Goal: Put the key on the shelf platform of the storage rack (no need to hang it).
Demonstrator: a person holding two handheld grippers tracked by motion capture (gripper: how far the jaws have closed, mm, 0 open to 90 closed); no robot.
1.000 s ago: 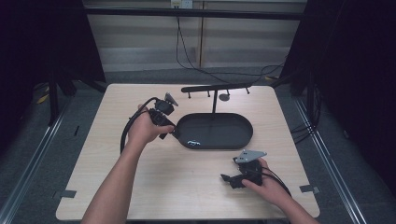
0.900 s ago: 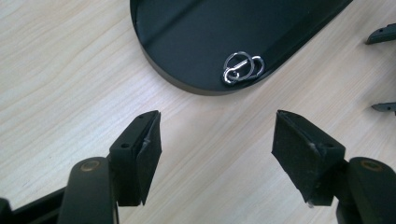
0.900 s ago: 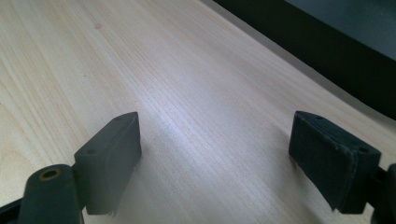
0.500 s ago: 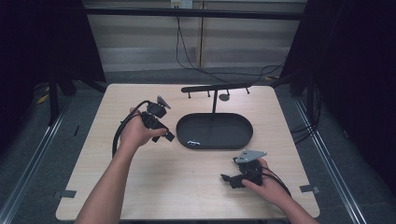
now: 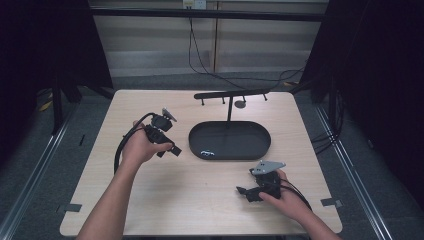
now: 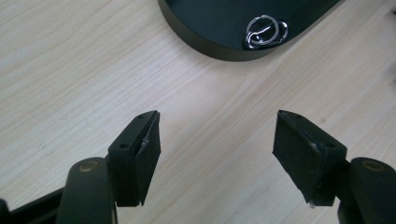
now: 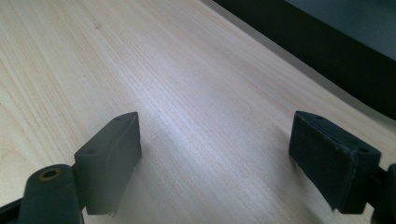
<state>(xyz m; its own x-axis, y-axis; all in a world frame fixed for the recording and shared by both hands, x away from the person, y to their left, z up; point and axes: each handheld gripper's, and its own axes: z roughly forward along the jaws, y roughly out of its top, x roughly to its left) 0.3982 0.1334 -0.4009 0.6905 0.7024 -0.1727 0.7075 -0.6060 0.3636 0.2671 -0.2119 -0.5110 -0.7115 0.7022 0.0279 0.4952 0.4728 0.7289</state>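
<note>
A black oval tray (image 5: 252,146) lies mid-table, with a silver key ring (image 5: 207,152) at its near left end. My left gripper (image 5: 169,146) hovers just left of the tray, held in a hand, jaws wide open and empty. In the left gripper view the left gripper (image 6: 217,149) looks down on bare wood, with the key ring (image 6: 264,32) ahead inside the tray (image 6: 205,39). My right gripper (image 5: 245,194) rests low near the front right, open. In the right gripper view the right gripper (image 7: 215,149) has nothing between its pads, and the tray wall (image 7: 327,44) is ahead.
A black stand (image 5: 230,94) with a crossbar and small hooks rises behind the tray. The wooden table (image 5: 200,210) has bare wood at the front and far left. Cables trail from both grippers; dark curtains flank the table.
My left hand has drawn its gripper leftward and a little nearer, away from the tray's left end. The right hand has not moved.
</note>
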